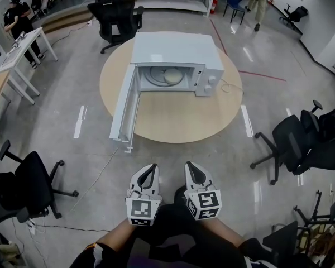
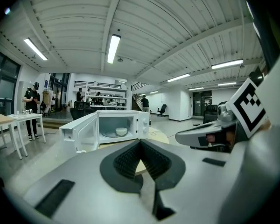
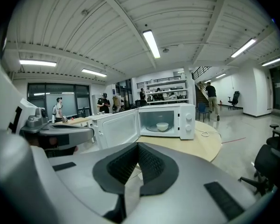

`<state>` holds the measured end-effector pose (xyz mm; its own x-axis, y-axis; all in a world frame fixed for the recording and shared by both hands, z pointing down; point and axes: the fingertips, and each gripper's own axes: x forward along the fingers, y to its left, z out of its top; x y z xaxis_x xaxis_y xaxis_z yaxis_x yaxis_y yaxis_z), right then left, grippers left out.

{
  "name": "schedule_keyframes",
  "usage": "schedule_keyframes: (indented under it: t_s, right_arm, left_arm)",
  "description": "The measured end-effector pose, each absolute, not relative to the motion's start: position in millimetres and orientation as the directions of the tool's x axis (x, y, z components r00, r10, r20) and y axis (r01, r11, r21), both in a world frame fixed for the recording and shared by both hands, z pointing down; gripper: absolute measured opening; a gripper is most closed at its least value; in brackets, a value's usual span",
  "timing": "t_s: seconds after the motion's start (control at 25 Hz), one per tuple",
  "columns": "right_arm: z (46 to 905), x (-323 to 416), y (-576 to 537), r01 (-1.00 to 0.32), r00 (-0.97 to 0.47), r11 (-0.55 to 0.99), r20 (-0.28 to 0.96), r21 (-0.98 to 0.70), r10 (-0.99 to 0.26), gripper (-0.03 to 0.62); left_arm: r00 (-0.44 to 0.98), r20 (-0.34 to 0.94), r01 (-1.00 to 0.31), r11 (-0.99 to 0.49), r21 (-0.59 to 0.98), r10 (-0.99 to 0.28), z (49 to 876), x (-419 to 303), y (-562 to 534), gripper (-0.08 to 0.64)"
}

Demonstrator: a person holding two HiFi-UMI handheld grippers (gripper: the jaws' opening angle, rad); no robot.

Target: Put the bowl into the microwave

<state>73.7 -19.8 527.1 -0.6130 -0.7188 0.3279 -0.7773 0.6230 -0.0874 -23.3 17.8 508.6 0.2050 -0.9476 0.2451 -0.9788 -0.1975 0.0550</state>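
A white microwave stands on a round wooden table with its door swung wide open to the left. Inside it, on the glass turntable, sits a small pale bowl, which shows in the left gripper view too and in the right gripper view. Both grippers are held close to my body, well short of the table's near edge. My left gripper is shut with nothing in it, pads meeting. My right gripper beside it is likewise shut and empty.
Black office chairs stand at the left, at the right and behind the table. A white cable lies on the table beside the microwave. White desks and people stand far off at the back.
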Motion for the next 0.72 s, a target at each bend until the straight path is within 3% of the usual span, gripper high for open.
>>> schedule_keyframes:
  t_s: [0.72]
  right_arm:
    - [526.5, 68.5, 1.4, -0.727, -0.668, 0.681, 0.322, -0.091, -0.67, 0.015]
  left_arm:
    - [0.182, 0.24, -0.983, -0.177, 0.039, -0.954, 507.0, -19.9, 33.2, 0.048]
